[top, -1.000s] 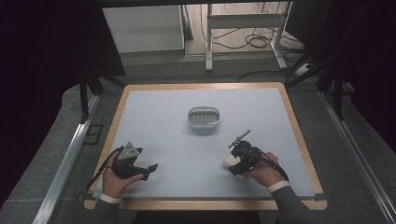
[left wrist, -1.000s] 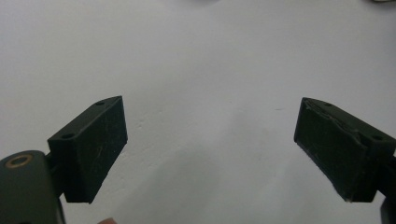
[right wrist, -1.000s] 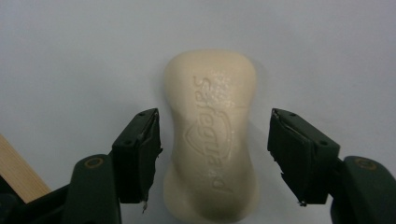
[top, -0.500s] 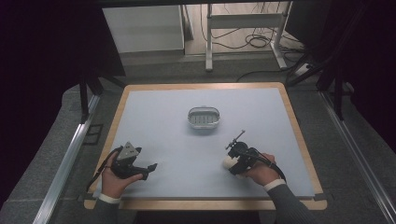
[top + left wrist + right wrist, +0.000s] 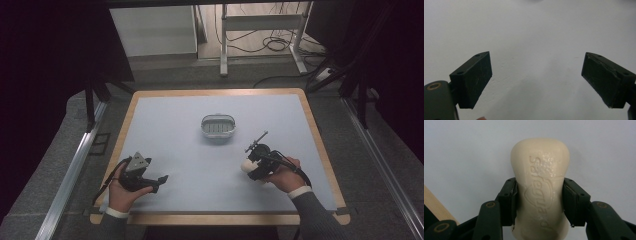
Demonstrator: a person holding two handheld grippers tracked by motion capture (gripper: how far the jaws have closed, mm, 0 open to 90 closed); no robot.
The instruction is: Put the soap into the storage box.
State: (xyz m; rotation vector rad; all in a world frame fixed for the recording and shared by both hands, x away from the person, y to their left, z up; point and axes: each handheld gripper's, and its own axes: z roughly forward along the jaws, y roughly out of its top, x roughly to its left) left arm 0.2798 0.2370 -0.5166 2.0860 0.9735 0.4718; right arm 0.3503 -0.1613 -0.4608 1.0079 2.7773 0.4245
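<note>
A cream bar of soap with an embossed brand name is clamped at its waist between the two black jaws of my right gripper. In the high view that gripper sits at the right front of the mat, held by a hand, with the soap showing pale at its left end. A grey oval soap dish with a ribbed floor stands near the mat's middle, beyond both grippers. My left gripper rests at the left front, jaws wide apart with nothing between them.
The pale blue mat lies on a wood-edged table. Dark floor, metal rails and a desk frame with cables surround it at the back.
My right gripper with the soap has drifted slightly toward the front and left. The left gripper has stayed in place.
</note>
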